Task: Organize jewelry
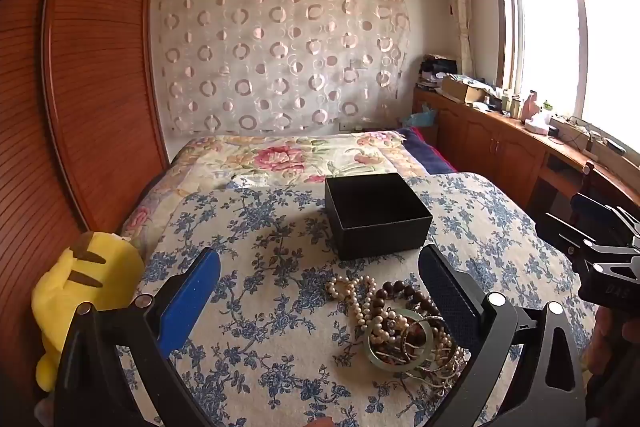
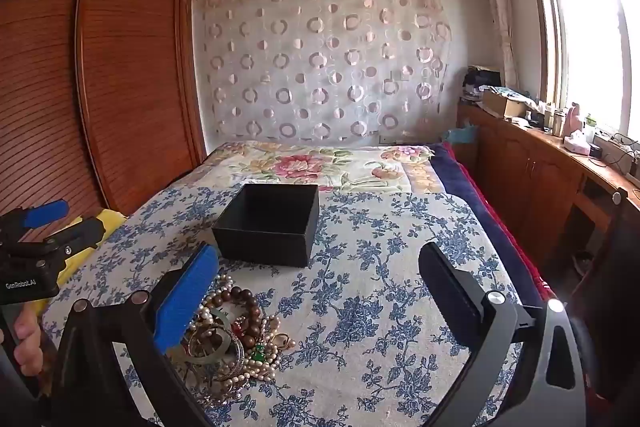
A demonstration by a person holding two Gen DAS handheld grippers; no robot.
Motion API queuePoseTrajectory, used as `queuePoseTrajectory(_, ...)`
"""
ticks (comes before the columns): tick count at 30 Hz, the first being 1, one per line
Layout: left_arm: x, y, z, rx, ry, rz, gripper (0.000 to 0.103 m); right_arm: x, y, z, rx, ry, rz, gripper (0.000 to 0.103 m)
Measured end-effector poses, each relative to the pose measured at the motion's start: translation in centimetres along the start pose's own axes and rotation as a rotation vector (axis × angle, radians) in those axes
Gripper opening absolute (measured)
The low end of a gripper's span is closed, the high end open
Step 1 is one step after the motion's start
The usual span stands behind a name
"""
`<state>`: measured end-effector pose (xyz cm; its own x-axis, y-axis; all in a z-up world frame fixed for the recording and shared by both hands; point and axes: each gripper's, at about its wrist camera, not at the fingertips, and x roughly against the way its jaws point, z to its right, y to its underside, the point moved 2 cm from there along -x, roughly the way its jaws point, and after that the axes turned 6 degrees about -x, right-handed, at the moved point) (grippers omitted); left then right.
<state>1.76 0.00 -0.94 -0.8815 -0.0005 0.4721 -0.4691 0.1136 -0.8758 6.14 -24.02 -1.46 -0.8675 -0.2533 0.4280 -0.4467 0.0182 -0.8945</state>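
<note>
Both grippers hung spread and empty over the bed: the left gripper (image 1: pixel 320 291) and the right gripper (image 2: pixel 318 293) each had fingers wide apart, gripping nothing. The jewelry (image 1: pixel 404 327) lay heaped on the quilt (image 1: pixel 260 327), low and right of center in the left view, just inside that gripper's right finger. In the right view the heap (image 2: pixel 232 335) sat lower left, partly behind the blue finger (image 2: pixel 186 301). The box (image 1: pixel 376 215) stood open just beyond it, mid-frame. Nothing looked sorted yet; I judged the first pick was in hand. Next called for pinching one strand free of the tangle.
</note>
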Motion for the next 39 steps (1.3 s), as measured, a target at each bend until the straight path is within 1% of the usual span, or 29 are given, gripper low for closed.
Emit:
queuePoseTrajectory(8, -0.02, 0.01, 0.01, -0.001, 0.0, -0.005, 0.096, 0.01, -0.01, 0.04, -0.006, -0.003, -0.001, 0.101)
queuePoseTrajectory(26, 0.64, -0.38, 0.48, 0.0, 0.003, 0.025, 0.096, -0.04, -0.04, -0.01, -0.007, -0.005, 0.004, 0.101)
queuePoseTrajectory(39, 0.8, -0.46, 0.42, 0.002, 0.004, 0.027, 0.096, 0.01, 0.26, -0.15, -0.009, -0.006, 0.006, 0.101)
